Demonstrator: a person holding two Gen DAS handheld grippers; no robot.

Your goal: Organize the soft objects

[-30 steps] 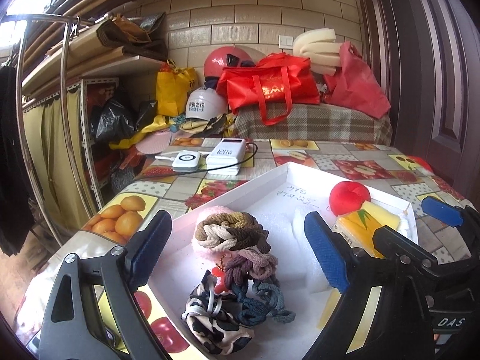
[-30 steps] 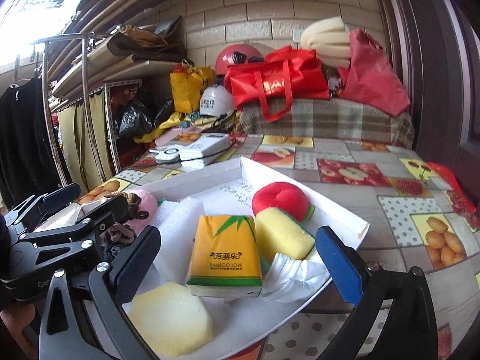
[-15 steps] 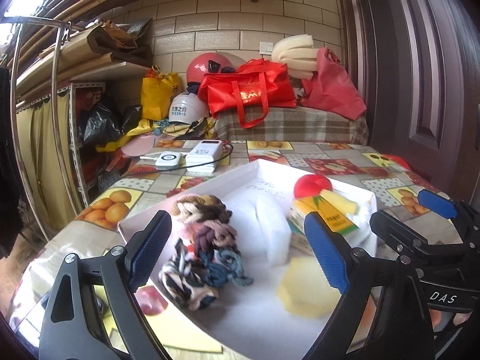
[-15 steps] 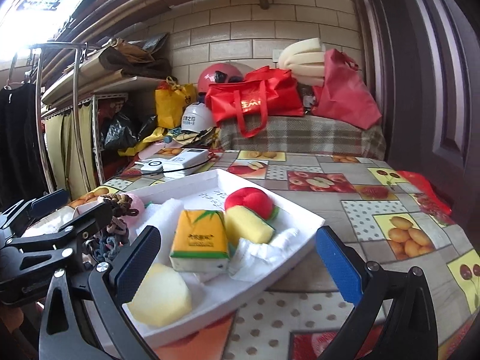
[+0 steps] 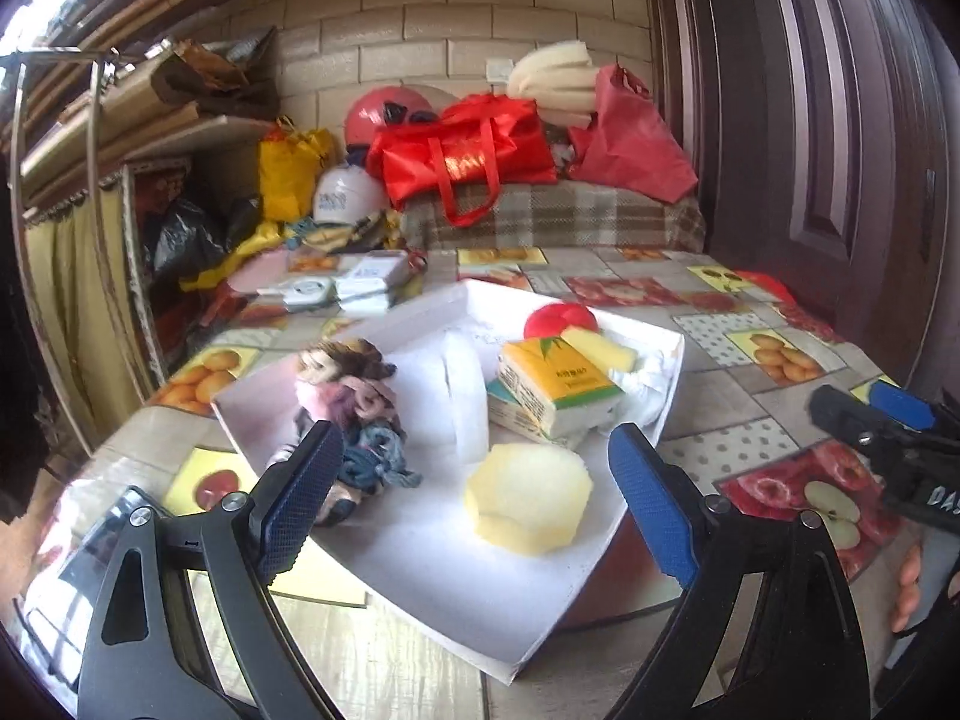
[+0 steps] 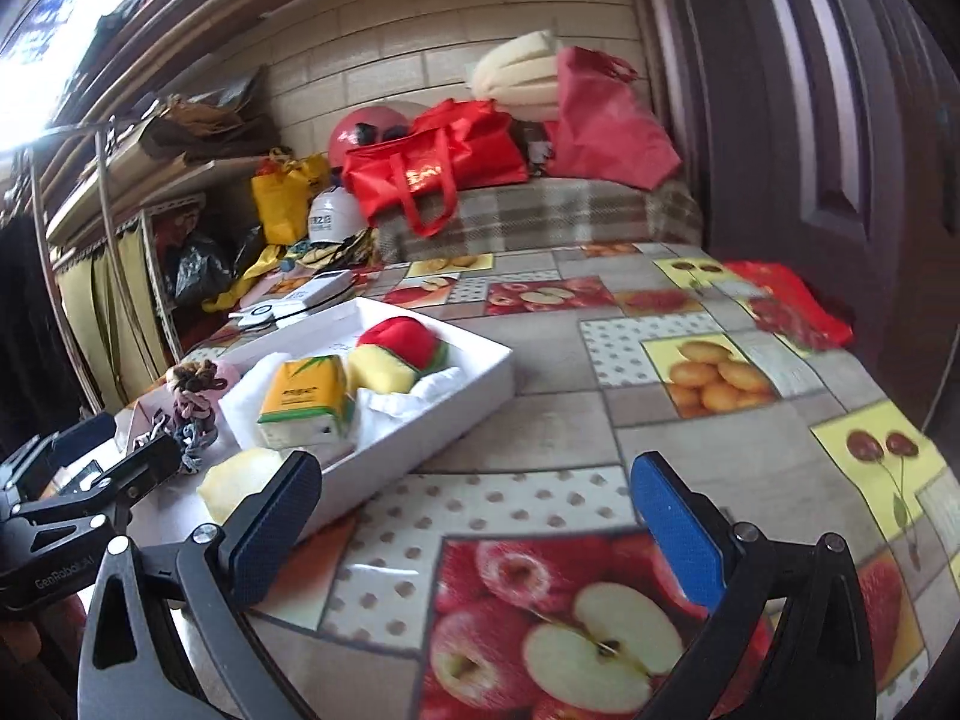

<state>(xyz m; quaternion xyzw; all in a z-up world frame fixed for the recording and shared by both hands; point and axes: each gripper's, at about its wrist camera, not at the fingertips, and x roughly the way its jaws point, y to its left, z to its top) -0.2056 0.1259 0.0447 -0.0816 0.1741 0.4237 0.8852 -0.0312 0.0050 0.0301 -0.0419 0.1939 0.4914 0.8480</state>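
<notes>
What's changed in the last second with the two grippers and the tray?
Both grippers pulled back from the white tray; the right gripper swung off to its right, over bare tablecloth. Nothing was gripped or released. Both stayed open, as did the left gripper, and the tray's contents kept their places.

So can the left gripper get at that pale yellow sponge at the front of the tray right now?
Probably yes. The left gripper is open and empty, and the pale yellow sponge lies bare between its fingers' line in the white tray, with nothing on top.
</notes>
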